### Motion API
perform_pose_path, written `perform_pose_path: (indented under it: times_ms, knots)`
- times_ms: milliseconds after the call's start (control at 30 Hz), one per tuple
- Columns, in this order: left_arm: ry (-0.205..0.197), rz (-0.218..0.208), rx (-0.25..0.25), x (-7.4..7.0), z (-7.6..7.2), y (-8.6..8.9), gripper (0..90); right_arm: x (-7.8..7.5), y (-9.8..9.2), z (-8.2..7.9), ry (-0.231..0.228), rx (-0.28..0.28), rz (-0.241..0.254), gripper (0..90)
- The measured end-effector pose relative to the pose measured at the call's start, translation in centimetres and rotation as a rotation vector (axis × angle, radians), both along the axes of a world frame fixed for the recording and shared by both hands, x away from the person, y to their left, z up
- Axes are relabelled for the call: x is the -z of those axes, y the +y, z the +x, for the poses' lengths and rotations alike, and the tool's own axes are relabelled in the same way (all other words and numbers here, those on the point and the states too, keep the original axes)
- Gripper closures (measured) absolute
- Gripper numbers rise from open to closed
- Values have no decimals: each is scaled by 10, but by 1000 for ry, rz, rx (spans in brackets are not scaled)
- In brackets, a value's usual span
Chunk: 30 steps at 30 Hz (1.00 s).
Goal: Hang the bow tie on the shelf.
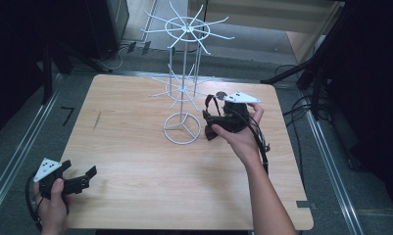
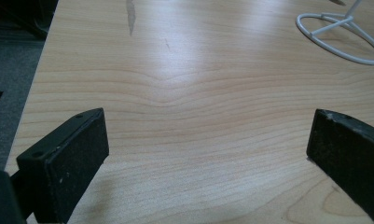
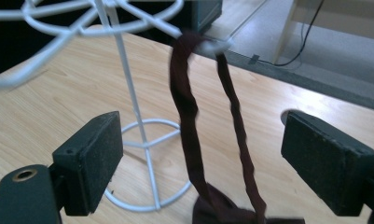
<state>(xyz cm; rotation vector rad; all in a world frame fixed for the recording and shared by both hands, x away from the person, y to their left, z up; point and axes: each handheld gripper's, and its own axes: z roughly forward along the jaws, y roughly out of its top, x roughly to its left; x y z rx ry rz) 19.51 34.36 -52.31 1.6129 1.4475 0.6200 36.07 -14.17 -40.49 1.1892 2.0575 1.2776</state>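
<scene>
A white wire rack point(image 1: 184, 83) with two tiers of hooks stands mid-table on a ring base point(image 1: 182, 128). A dark maroon strap loop point(image 3: 187, 102) hangs from one hook tip point(image 3: 211, 45) of the lower tier, and its bunched lower end point(image 3: 222, 212) sits low between the jaws. My right gripper point(image 1: 209, 125) is just right of the rack, open, with the jaws wide on either side of the strap point(image 1: 207, 104) and not touching it. At the table's near left corner, my left gripper point(image 1: 80, 170) is held open over bare wood.
The wooden table point(image 1: 135, 161) has a dark streak point(image 1: 96, 120) on its left part. In the left gripper view the rack's ring base point(image 2: 343, 39) lies far ahead on the right. Dark floor, metal rails and cables surround the table.
</scene>
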Motion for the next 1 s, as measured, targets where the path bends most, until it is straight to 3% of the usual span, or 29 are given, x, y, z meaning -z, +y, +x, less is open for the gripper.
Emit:
perform_pose_path:
  times_ms: [367,467,1000]
  knots:
    - [-3,9,0,0,0,-1,0,41,-32,-19,87,69,-15,107]
    - [-2,12,-1,0,0,-1,0,59,-46,-28,113,94,-10,107]
    - [-6,31,2,0,-1,-3,0,111,-102,-69,149,196,9,108]
